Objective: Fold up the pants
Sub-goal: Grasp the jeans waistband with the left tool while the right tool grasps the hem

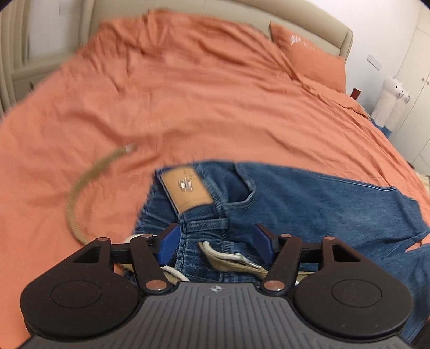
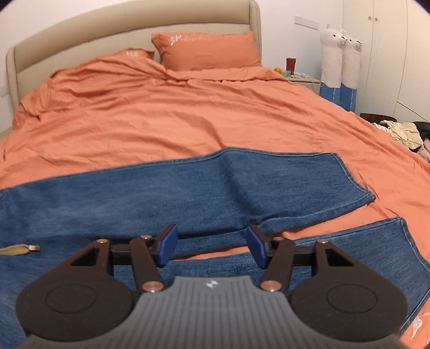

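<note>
Blue jeans (image 1: pixel 309 198) lie on the orange bed cover (image 1: pixel 188 94). In the left wrist view my left gripper (image 1: pixel 215 243) is open, its blue pads either side of the waistband near the tan leather patch (image 1: pixel 186 189). A beige woven belt (image 1: pixel 88 185) curves out to the left, its buckle end lying under the gripper. In the right wrist view the two legs (image 2: pixel 188 193) spread out flat to the right, hems apart. My right gripper (image 2: pixel 212 245) is open just above the gap between the legs, holding nothing.
Two orange pillows (image 2: pixel 207 51) lie at the beige headboard (image 2: pixel 107 24). A bedside table (image 2: pixel 303 77) and two white alpaca plush toys (image 2: pixel 341 53) stand right of the bed. A pile of clothes (image 2: pixel 403 131) lies past the bed's right edge.
</note>
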`<state>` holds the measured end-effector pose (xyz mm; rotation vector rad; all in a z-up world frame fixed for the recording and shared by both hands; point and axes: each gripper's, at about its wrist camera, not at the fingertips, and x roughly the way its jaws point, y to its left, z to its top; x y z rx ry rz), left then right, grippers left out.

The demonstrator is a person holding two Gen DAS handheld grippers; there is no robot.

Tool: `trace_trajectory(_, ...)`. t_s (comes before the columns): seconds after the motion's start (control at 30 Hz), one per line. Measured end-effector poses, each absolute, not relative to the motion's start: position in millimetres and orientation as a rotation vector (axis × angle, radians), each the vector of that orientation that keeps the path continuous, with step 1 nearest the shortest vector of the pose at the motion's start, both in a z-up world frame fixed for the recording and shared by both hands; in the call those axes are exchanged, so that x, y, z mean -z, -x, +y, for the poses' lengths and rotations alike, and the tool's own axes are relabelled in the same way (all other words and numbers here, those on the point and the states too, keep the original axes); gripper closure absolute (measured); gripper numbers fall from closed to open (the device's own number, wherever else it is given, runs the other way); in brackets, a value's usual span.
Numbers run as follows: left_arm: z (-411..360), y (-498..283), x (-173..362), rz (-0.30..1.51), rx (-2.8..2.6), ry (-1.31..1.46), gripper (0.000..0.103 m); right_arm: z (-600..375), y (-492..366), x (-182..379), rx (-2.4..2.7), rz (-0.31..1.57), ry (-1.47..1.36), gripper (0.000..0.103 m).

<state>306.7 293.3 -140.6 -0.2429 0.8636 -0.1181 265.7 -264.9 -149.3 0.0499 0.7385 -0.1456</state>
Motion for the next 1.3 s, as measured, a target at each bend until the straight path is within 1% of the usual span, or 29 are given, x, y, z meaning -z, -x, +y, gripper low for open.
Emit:
trace_trajectory(0.17, 314.7, -337.5, 178.6, 0.887, 0.135, 0.326, 0.030, -254.4, -273.0, 155.3, 0.150, 0.761, 0.008, 0.045)
trace_trajectory(0.33, 327.8, -362.7, 204.3, 0.919, 0.176, 0.396, 0.029, -248.9, -281.0, 158.4, 0.172, 0.772, 0.070, 0.045)
trace_trajectory(0.4, 326.6, -366.6, 206.9, 0.918, 0.190, 0.402, 0.043, -249.7, -285.2, 160.7, 0.185, 0.778, 0.078, 0.044)
trace_trajectory(0.43, 324.4, -366.9, 205.5, 0.913, 0.181, 0.390, 0.046, -251.6, -284.7, 160.7, 0.195, 0.784, 0.083, 0.043)
trace_trajectory(0.5, 319.7, -365.1, 199.5, 0.895, 0.141, 0.353, 0.075, -256.2, -287.4, 163.8, 0.220, 0.801, 0.088, 0.043)
trace_trajectory(0.53, 318.5, -363.2, 195.6, 0.889, 0.137, 0.349, 0.075, -259.2, -288.1, 165.2, 0.238, 0.810, 0.089, 0.043)
trace_trajectory(0.57, 316.1, -360.7, 189.8, 0.880, 0.130, 0.340, 0.081, -262.3, -288.9, 166.3, 0.253, 0.815, 0.086, 0.043)
trace_trajectory(0.67, 292.9, -350.5, 158.5, 0.818, 0.070, 0.196, 0.088, -270.5, -289.4, 165.9, 0.283, 0.815, 0.083, 0.043)
trace_trajectory(0.8, 279.3, -342.6, 111.0, 0.783, -0.021, 0.111, 0.090, -276.3, -285.5, 159.5, 0.293, 0.796, 0.136, 0.043)
trace_trajectory(0.87, 279.4, -347.4, 102.3, 0.793, -0.052, 0.058, 0.090, -283.6, -285.3, 155.6, 0.299, 0.797, 0.146, 0.043)
trace_trajectory(0.93, 277.7, -359.1, 110.8, 0.833, -0.080, 0.002, 0.090, -294.8, -286.7, 152.6, 0.311, 0.803, 0.146, 0.043)
trace_trajectory(1.03, 269.4, -380.8, 144.5, 0.908, -0.123, -0.082, 0.090, -316.4, -290.2, 148.0, 0.326, 0.815, 0.133, 0.043)
trace_trajectory(1.17, 264.9, -398.5, 187.3, 1.000, -0.170, -0.090, 0.089, -363.2, -299.2, 145.1, 0.324, 0.869, 0.036, 0.043)
trace_trajectory(1.3, 256.3, -402.4, 197.0, 1.030, -0.195, -0.136, 0.087, -430.6, -313.0, 142.4, 0.337, 0.880, -0.105, 0.043)
